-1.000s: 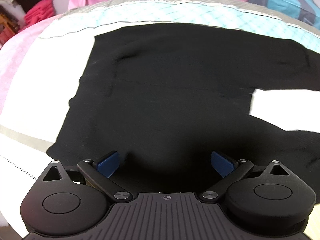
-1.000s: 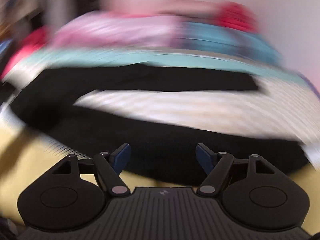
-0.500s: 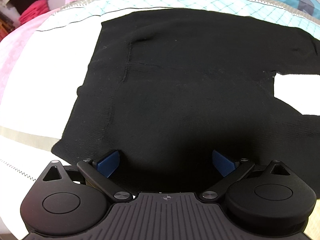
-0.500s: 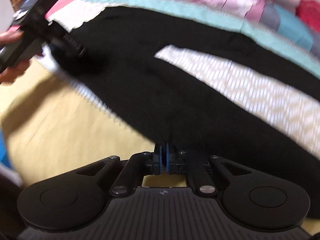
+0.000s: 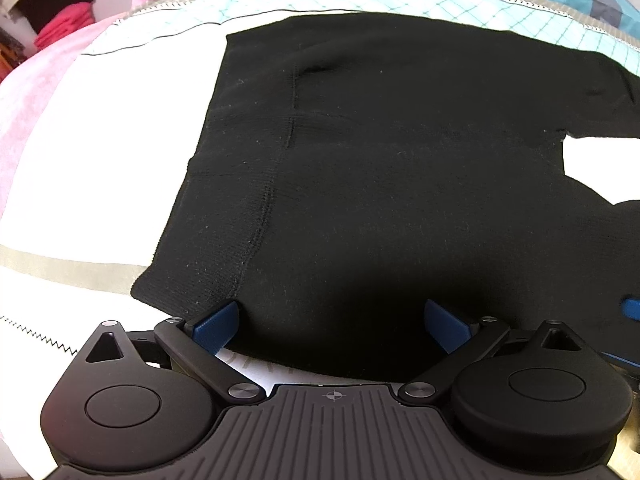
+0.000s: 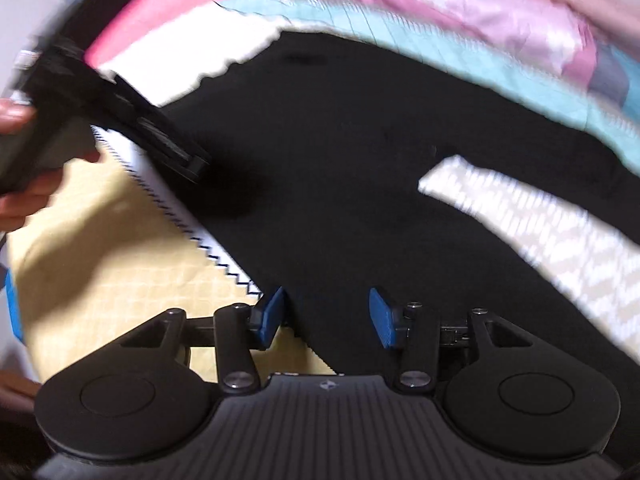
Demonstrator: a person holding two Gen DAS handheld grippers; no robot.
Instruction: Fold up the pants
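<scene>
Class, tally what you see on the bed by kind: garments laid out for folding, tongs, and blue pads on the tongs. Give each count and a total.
Black pants: 1
Tongs: 2, the left tongs and the right tongs, both open
Blue pads: 4, two on each tongs
Total: 7

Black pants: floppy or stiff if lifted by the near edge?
Likely floppy: the black pants are a thin knit lying flat on the bedspread. Probably light and stretchy. The open left claw should bunch them easily.
</scene>
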